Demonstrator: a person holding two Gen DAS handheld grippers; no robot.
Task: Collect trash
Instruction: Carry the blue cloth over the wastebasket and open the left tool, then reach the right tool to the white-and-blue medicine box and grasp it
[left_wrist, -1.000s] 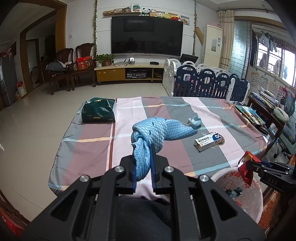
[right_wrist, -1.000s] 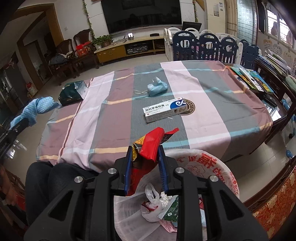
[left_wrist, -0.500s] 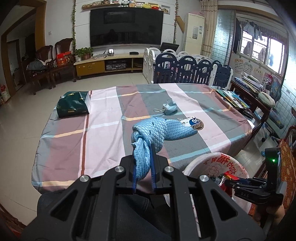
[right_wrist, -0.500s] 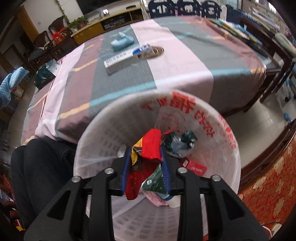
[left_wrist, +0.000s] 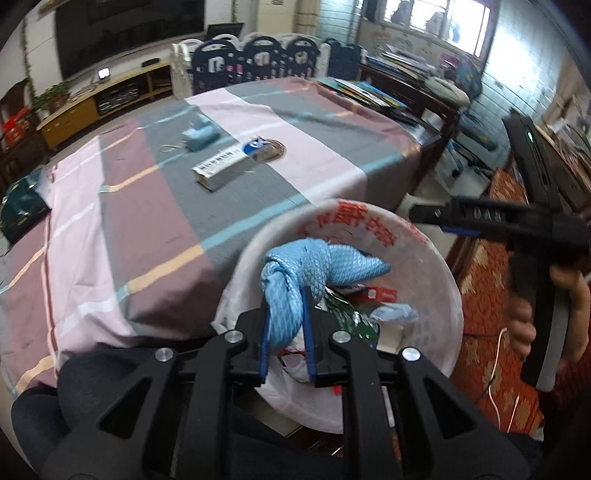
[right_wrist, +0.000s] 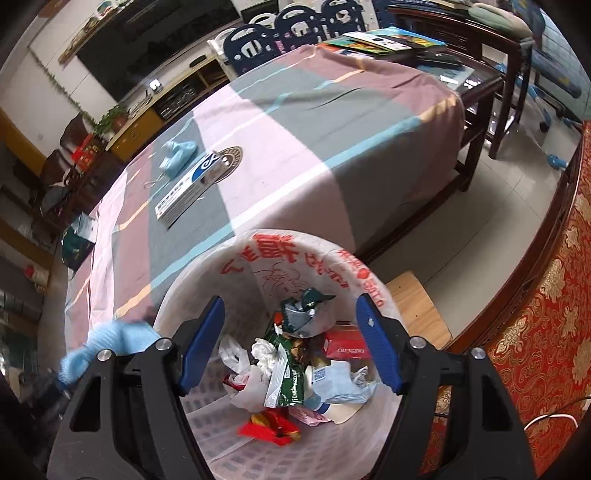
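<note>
My left gripper (left_wrist: 284, 317) is shut on a blue knitted cloth (left_wrist: 314, 266) and holds it over the white trash basket (left_wrist: 439, 258). The cloth also shows blurred in the right wrist view (right_wrist: 110, 339) at the basket's left rim. My right gripper (right_wrist: 291, 343) is open and empty above the basket (right_wrist: 373, 284), which holds several wrappers and a red wrapper (right_wrist: 269, 430) at the bottom. On the striped tablecloth (left_wrist: 147, 206) lie a white medicine box (left_wrist: 225, 166) and a blue face mask (left_wrist: 199, 136).
A dark green pouch (left_wrist: 22, 206) lies at the table's far left. A wooden stool (right_wrist: 417, 306) stands beside the basket. A red patterned sofa (right_wrist: 535, 332) is at the right. A side table with books (right_wrist: 388, 40) stands beyond the table.
My right gripper has opened and dropped the red wrapper into the basket. My left gripper has swung right and down, bringing the blue cloth over the basket.
</note>
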